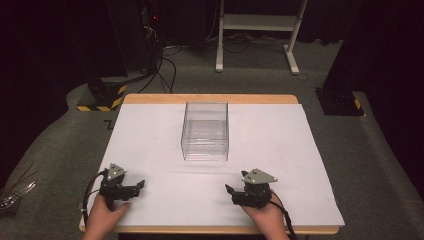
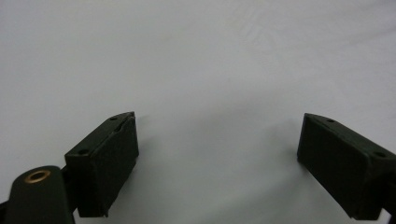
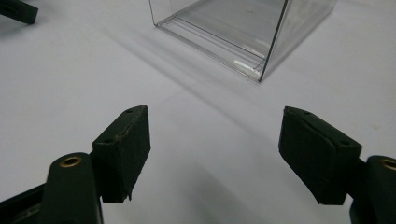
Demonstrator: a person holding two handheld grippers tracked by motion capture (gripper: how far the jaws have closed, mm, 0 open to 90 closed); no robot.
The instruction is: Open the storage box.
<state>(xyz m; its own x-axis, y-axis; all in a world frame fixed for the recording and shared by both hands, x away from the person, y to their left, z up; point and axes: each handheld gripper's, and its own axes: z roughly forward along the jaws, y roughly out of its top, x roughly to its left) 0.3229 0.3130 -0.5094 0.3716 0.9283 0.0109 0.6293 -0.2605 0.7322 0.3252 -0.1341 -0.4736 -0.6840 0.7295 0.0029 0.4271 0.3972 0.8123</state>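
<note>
Both your grippers sit at the near edge of the white table (image 1: 150, 140), well apart from each other and from the clear plastic box (image 1: 205, 131), which stands alone at the table's middle, a little toward the far side, open at the top and, as far as the pictures tell, with nothing in it.

Your left gripper (image 1: 134, 188) rests near the left corner with its jaws spread wide and nothing between them; its own view looks out over bare white surface. Your right gripper (image 1: 231, 192) is near the right corner, jaws likewise wide and holding nothing, and its view already has a near corner of the box ahead and slightly to the right.

The likely step is the reach to the box. Lead with the right gripper, since it is lined up best. Keep the jaws as wide as they are and come in low and level toward a wall, not the corner. The walls are thin, slick and see-through, so judge the edge by its bright rim lines. Close gently over one wall, because a hard pinch could tip or skid the light box. Keep the left ready to steady the far side.
</note>
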